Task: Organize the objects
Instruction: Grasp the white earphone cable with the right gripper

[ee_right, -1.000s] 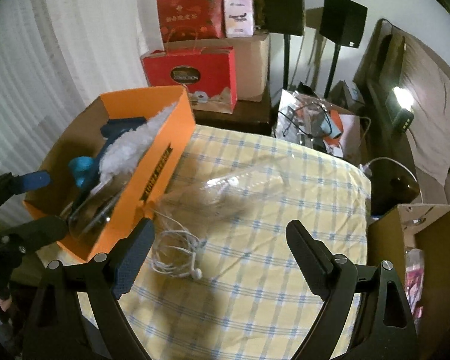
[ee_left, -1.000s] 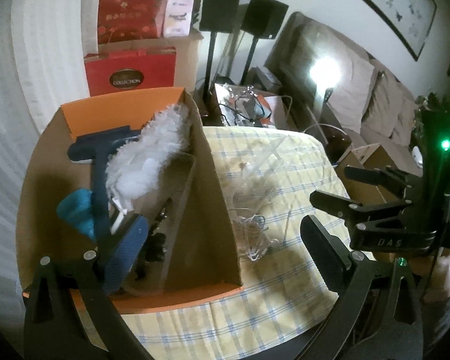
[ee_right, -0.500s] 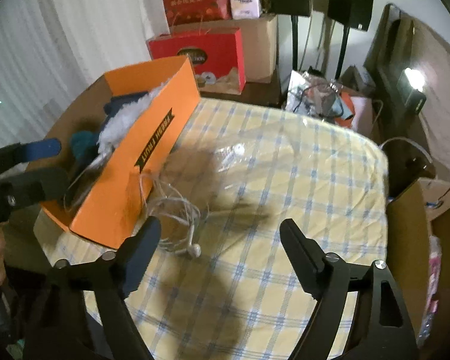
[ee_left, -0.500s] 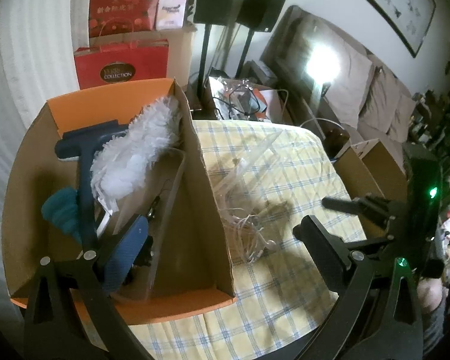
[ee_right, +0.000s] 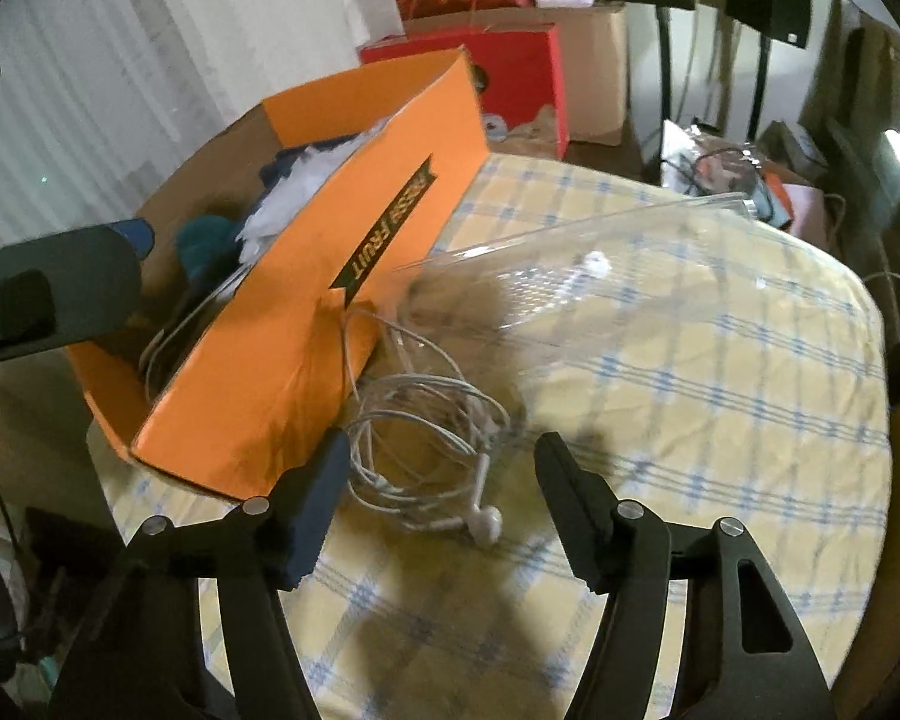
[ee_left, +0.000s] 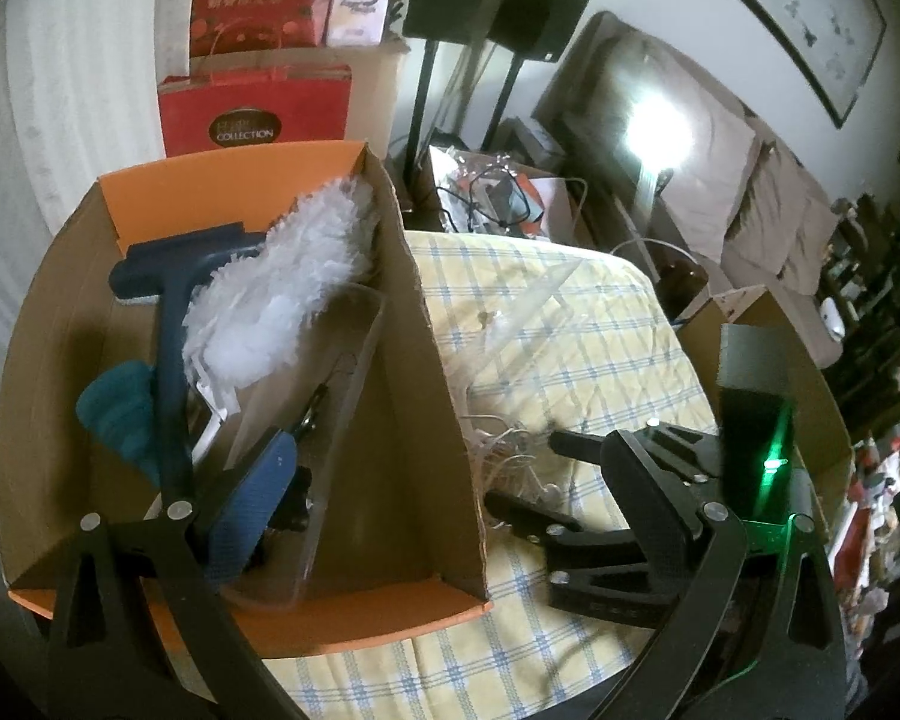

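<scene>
Right wrist view: my right tongs point(ee_right: 441, 495) are closing in, unclenched, around the white earphones point(ee_right: 426, 450) lying on the tabletop point(ee_right: 720, 420) beside the orange box point(ee_right: 306, 324); left tongs point(ee_left: 444, 510) gaping, gripping nothing.

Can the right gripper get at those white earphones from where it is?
Probably yes: the right gripper is open just above the earphones, nothing lies between, though the orange box crowds one finger.
</scene>
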`<state>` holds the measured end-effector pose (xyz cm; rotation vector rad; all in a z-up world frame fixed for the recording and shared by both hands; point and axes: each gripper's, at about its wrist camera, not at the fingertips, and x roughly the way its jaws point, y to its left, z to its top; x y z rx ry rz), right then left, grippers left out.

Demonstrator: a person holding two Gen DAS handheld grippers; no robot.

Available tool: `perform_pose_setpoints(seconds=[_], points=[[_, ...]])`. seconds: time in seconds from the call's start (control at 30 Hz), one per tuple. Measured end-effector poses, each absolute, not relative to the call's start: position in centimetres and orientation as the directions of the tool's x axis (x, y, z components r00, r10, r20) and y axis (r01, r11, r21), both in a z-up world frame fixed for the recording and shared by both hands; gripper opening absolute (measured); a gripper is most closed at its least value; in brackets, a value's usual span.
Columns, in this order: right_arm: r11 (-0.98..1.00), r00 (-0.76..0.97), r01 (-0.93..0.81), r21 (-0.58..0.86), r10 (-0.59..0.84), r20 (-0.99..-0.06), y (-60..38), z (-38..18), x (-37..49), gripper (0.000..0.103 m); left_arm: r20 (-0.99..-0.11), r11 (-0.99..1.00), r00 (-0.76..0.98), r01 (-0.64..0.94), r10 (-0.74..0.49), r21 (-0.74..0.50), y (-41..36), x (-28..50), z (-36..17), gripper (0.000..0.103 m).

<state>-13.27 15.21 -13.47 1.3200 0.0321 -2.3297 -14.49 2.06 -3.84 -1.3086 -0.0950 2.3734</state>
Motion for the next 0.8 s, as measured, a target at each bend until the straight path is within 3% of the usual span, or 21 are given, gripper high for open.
perform_pose_setpoints(seconds=[0.17,0.37,0.43,0.53,0.8], points=[[-0.886,-0.419,0.417,0.204,-0.387,-0.821,14.3,-14.7,-13.8,0.066,-0.793,-0.908,-0.464,-0.329,0.395,-0.260,2.0,-14.6,-3.9,0.101],[-0.888,-0.438,0.436,0.144,-0.349,-0.829,13.2,-15.5,-13.5,0.050,-0.794,-0.910,-0.461,-0.317,0.395,-0.268,1.7,-14.9,-4.2,0.101],[-0.893,-0.452,0.438,0.103,-0.318,-0.834,13.1,-15.6,-13.4,0.023,-0.795,-0.910,-0.462,-0.321,0.394,-0.264,1.8,-14.8,-4.2,0.101],[-0.895,-0.460,0.434,0.098,-0.314,-0.831,13.4,-15.5,-13.1,0.011,-0.795,-0.910,-0.465,-0.327,0.389,-0.253,2.0,-14.7,-4.0,0.101],[-0.904,-0.516,0.395,0.164,-0.365,-0.775,16.5,-12.5,-12.0,0.007,-0.788,-0.909,-0.479,-0.344,0.386,-0.236,2.6,-14.7,-2.9,0.101]])
